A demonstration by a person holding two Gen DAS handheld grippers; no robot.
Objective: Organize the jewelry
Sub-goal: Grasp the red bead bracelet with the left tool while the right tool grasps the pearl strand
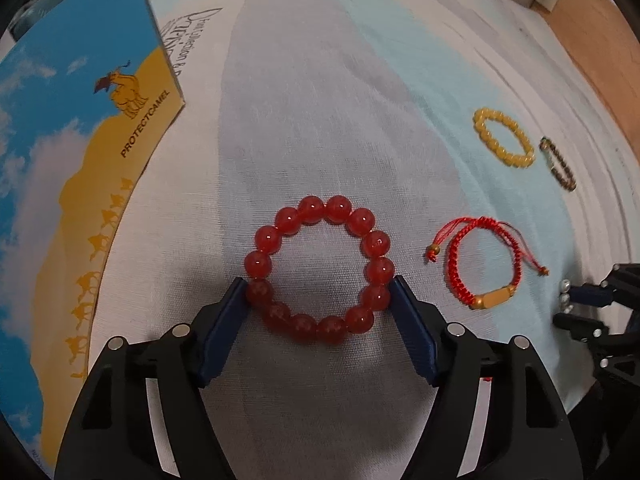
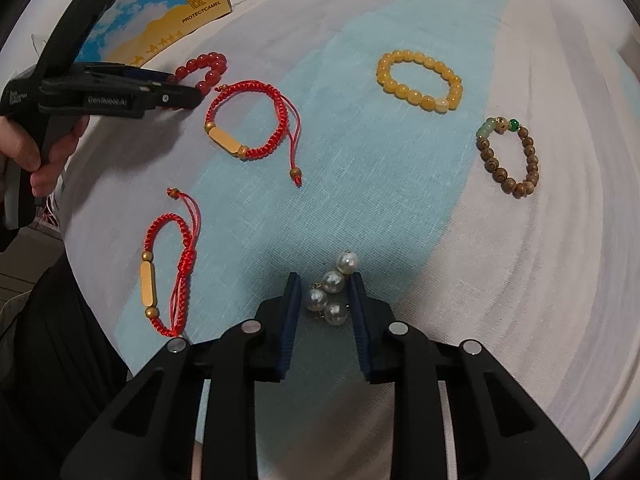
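Our left gripper [image 1: 320, 304] brackets the red bead bracelet [image 1: 319, 269] on the cloth, jaws touching both sides; our right gripper [image 2: 324, 292] straddles the pearl cluster [image 2: 332, 290], half open. We should close gently, then lift level.

Blue-and-yellow camel-print box [image 1: 80, 140] on white and pale-blue cloth [image 1: 320, 80], wood surface [image 1: 592, 40] beyond
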